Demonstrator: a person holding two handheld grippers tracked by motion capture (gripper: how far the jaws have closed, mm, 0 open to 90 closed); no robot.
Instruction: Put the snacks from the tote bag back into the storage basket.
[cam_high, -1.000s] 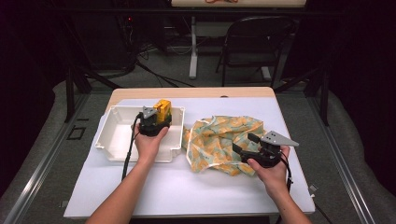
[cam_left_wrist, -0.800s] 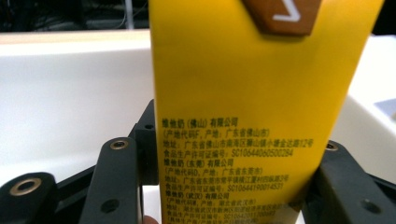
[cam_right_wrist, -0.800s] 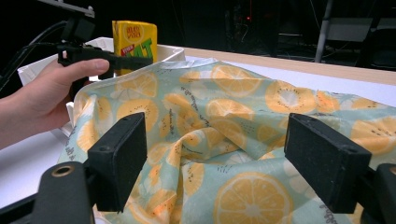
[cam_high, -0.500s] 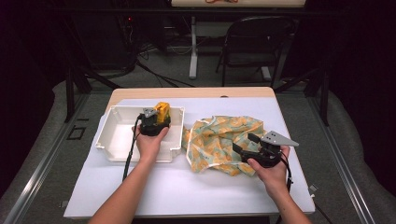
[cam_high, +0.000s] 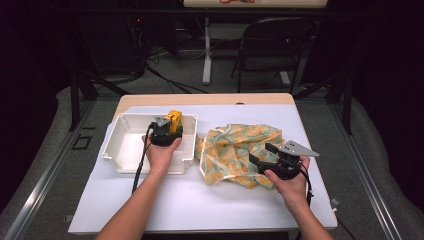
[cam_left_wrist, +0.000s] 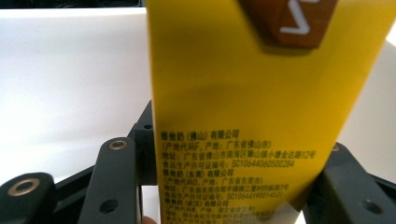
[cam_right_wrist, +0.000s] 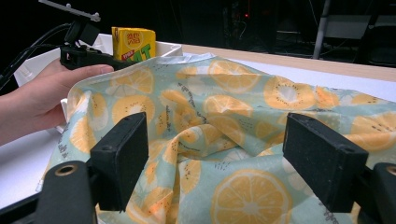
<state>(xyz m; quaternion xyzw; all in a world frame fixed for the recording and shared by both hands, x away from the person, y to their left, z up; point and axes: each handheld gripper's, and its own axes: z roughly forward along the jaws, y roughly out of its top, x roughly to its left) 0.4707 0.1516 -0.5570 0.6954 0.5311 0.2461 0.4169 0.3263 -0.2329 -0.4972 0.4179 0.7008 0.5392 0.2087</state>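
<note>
Two sets of fingers are at work, each on its own thing. On the left gripper (cam_high: 170, 124) the fingers (cam_left_wrist: 116, 182) pinch a yellow drink carton (cam_left_wrist: 247, 112) by its two narrow sides, holding it upright with the printed back panel facing the gripper's camera; that grip keeps the box square and steady, which I judge suits lowering it flat onto its base. In the high view the carton (cam_high: 174, 119) sits over the far right part of the white plastic tray (cam_high: 125, 150), near its back wall, so the tray looks like the place it is meant to go; whether its base already rests on the tray floor cannot be told. On the right gripper (cam_high: 261, 161) the fingers (cam_right_wrist: 119, 158) stand spread wide, one on each side of a raised fold of the fruit-print cloth (cam_right_wrist: 243, 135), with the pads not pressing on it. The cloth (cam_high: 235, 152), pale green with orange and kiwi slices, lies crumpled on the white tabletop (cam_high: 200, 200) just to the right of the tray, one edge touching the tray's right wall. Judging from that pose, the right hand waits low at the cloth's near right edge, ready to close on the fold once the carton is set down. A dark folding chair (cam_high: 272, 47) stands beyond the tabletop.
</note>
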